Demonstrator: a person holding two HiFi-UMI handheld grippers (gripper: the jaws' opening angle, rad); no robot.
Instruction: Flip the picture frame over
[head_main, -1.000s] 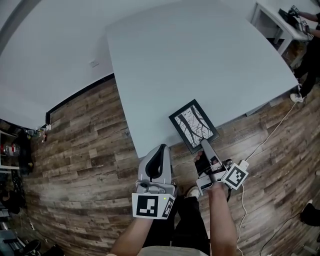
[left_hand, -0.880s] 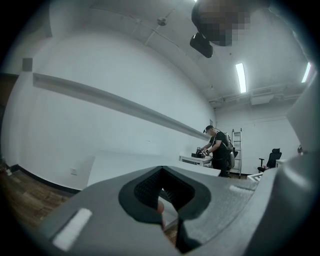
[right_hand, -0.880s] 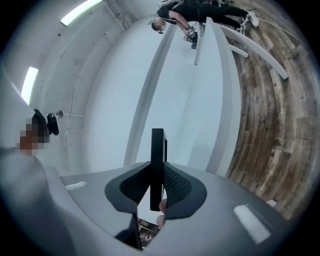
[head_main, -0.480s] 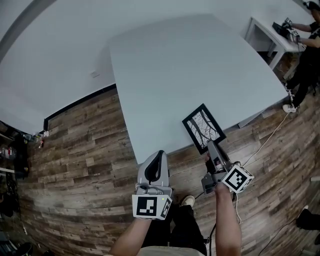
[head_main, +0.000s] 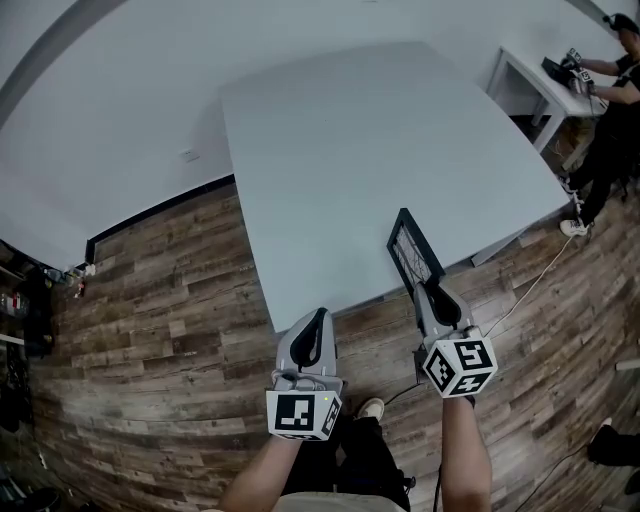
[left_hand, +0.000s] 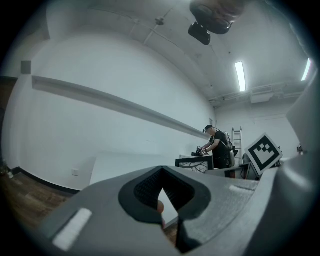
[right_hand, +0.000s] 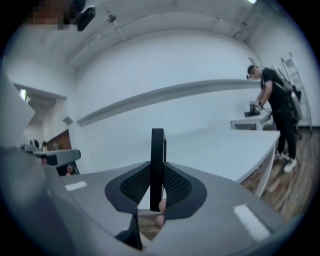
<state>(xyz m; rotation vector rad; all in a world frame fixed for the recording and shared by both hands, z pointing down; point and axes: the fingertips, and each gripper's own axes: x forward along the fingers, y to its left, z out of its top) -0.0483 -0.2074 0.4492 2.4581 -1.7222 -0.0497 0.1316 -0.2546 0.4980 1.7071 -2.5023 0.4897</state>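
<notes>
Black-moulded rectangular picture frame (head_main: 410, 250) with a pale branch-pattern print.

Head view: the frame stands on edge, roughly upright, over the near-right margin of the large pale grey table (head_main: 330, 140). Whether its lower edge touches the tabletop cannot be told. The right gripper (head_main: 430, 291) is clenched on the frame's near end, forearm running straight forward from the body, marker cube uppermost. The left gripper (head_main: 312, 327) hangs off the table's near edge above the wood-plank floor (head_main: 150, 300), well apart from the frame, forearm also straight ahead.

Left gripper view: jaws drawn together on nothing, with only table and wall showing beyond them.

Right gripper view: the frame (right_hand: 157, 145) appears edge-on as a thin dark vertical bar, pinched between the ribbed black pads (right_hand: 176, 186), which bear on its two faces.

Handling, by judgement: stiff, flat and light. The front is probably glazed, so it is fragile if dropped. The smooth moulding is liable to pivot in a one-point pinch. Best hold is on the rim, square across the faces, as here.
</notes>
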